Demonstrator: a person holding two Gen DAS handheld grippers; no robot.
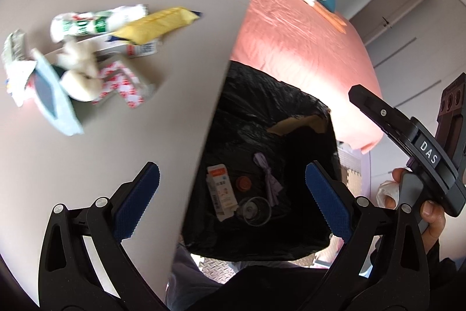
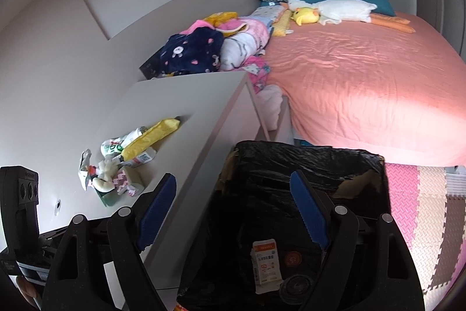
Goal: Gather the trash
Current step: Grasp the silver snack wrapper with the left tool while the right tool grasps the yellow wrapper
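A bin lined with a black bag (image 1: 262, 112) (image 2: 305, 162) stands beside the grey table (image 1: 102, 165) (image 2: 186, 95). Inside lie a small white-and-orange carton (image 1: 220, 191) (image 2: 266, 264), an orange cap (image 1: 244, 183), a clear cup (image 1: 256, 210) and a purple wrapper (image 1: 269, 179). A trash pile sits on the table: a yellow packet (image 1: 157, 25) (image 2: 151, 137), a green-white wrapper (image 1: 87, 24), crumpled tissue (image 1: 78, 69) and a pink patterned wrapper (image 1: 122, 83). My left gripper (image 1: 233, 182) is open and empty above the bin. My right gripper (image 2: 233, 203) is open and empty over the bin's edge.
A bed with a pink sheet (image 2: 364, 77) lies beyond the bin, with plush toys (image 2: 329, 9) and piled clothes (image 2: 204, 48). Foam floor mats (image 2: 422, 209) lie to the right. The right gripper's body (image 1: 407, 142), held in a hand, shows in the left wrist view.
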